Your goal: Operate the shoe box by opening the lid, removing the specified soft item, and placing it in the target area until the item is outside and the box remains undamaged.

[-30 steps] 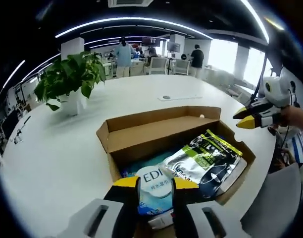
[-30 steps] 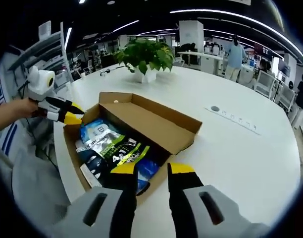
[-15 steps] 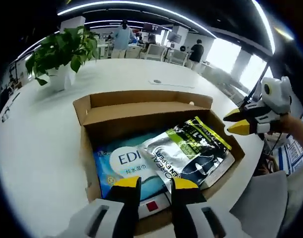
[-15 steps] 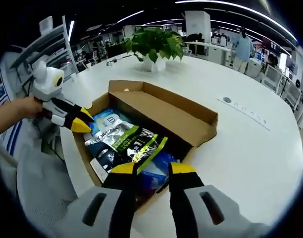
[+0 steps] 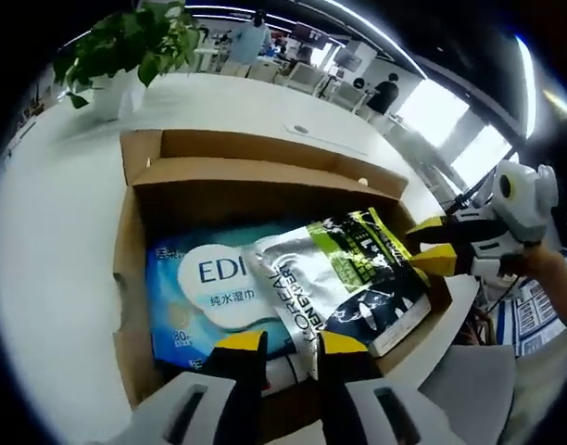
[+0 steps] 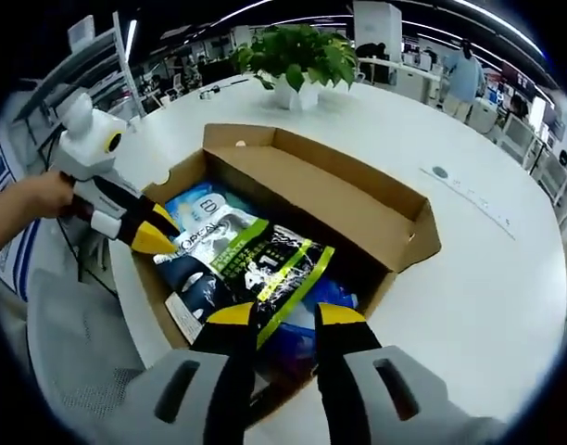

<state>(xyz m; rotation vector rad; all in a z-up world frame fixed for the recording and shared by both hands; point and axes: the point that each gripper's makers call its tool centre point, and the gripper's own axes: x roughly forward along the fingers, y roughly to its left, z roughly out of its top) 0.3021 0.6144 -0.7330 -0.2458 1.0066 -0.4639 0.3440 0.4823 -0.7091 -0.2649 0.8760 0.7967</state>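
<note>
Left gripper view: the left gripper [image 5: 280,342] hovers over the near edge of the open shoe box [image 5: 135,278] on the white table [image 5: 43,232], its yellow-tipped jaws a narrow gap apart and empty. Inside lies a blue wet-wipes pack [image 5: 205,287], with a silver-and-green pouch [image 5: 344,283] resting partly over it. The right gripper [image 5: 436,246] reaches in at the box's far corner, tips slightly parted, beside the pouch. A potted plant [image 5: 121,51] stands beyond.

Right gripper view: the right gripper [image 6: 285,315] sits just above the pouch [image 6: 251,264], jaws narrowly apart, gripping nothing. The left gripper [image 6: 154,232], held by a hand [image 6: 24,209], points at the pouch's far end. The lid flap [image 6: 348,199] stands open.
</note>
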